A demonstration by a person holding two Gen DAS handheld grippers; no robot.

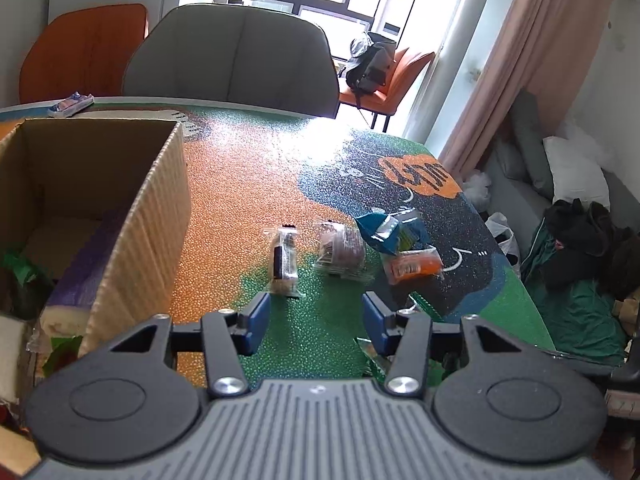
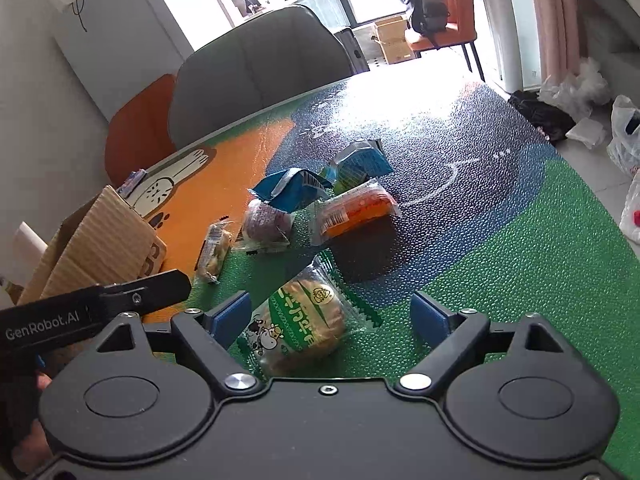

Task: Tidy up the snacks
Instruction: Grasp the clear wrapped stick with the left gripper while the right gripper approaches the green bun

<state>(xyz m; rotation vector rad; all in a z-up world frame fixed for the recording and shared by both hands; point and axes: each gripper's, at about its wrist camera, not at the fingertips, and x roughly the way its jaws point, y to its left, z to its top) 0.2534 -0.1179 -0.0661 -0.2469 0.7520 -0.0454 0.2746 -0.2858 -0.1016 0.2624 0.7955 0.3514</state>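
cardboard box [image 1: 132, 216]: purple packet [image 1: 86, 272] inside | right view only: green-wrapped bun [image 2: 306, 318] between spread right gripper [image 2: 330, 316] jaws | left gripper [image 1: 316, 314] jaws apart, empty

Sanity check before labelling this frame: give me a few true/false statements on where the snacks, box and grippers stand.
1. The right gripper has a green-wrapped bun between its open fingers. True.
2. The left gripper is clamped on a snack. False: its fingers are apart, with nothing between them.
3. The cardboard box is empty. False: packets already lie inside.
4. The orange packet lies on the table mat, outside the box. True.
5. The blue packets are in the box. False: they lie on the mat.
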